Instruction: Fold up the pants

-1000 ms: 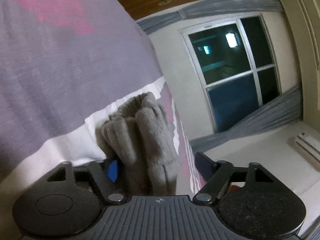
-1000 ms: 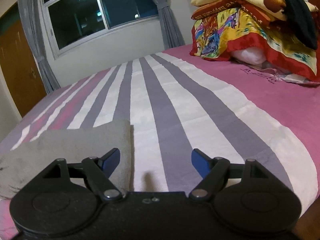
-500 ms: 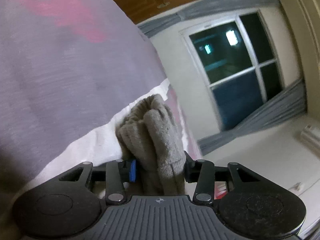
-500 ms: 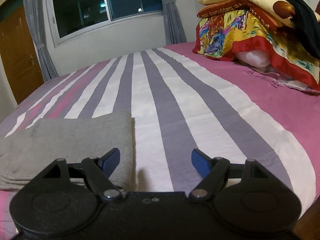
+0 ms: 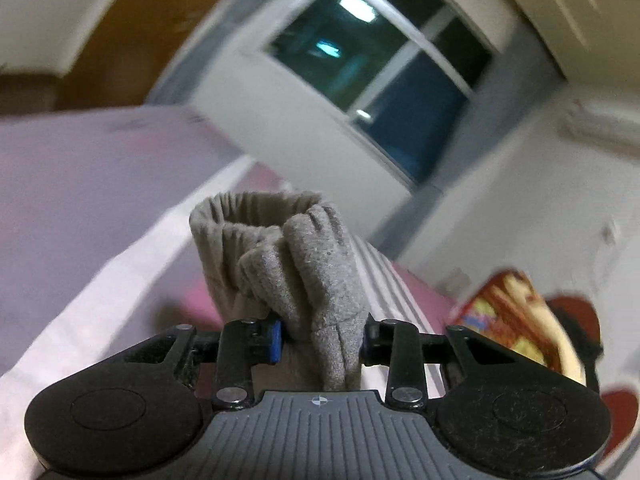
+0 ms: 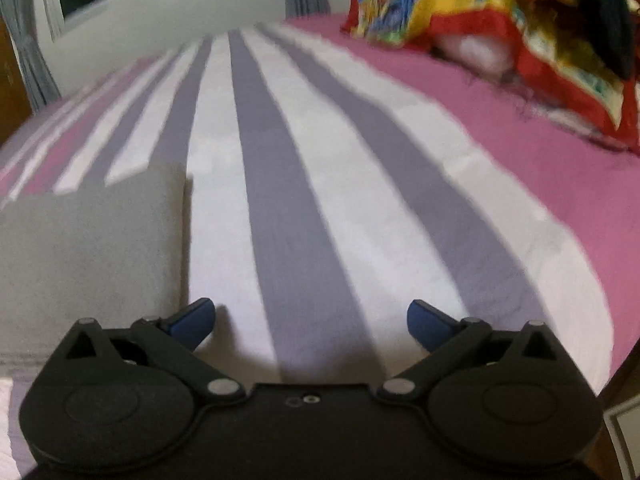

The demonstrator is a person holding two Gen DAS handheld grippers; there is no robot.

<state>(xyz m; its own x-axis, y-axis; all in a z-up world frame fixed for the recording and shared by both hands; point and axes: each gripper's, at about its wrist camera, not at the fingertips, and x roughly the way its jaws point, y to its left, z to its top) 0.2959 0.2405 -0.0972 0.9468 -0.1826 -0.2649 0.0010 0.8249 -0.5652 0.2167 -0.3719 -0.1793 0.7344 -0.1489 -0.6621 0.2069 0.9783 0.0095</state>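
Pants point(image 5: 304, 268), grey and fleecy, bunch between the pinching fingers of the left gripper point(image 5: 320, 344) above a striped bed point(image 6: 320, 184), the rest lying folded flat at the bed's near left point(image 6: 88, 240); the right gripper point(image 6: 310, 320) hangs spread and empty. Soft, light and limp, the cloth looks best held at its thick gathered edge

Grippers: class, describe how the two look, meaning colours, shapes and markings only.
The left gripper has a grey ribbed body with a small crosshair mark, black round discs, silver rivets and blue-padded jaws. The right gripper is all black, with the same discs, rivets and blue pads.
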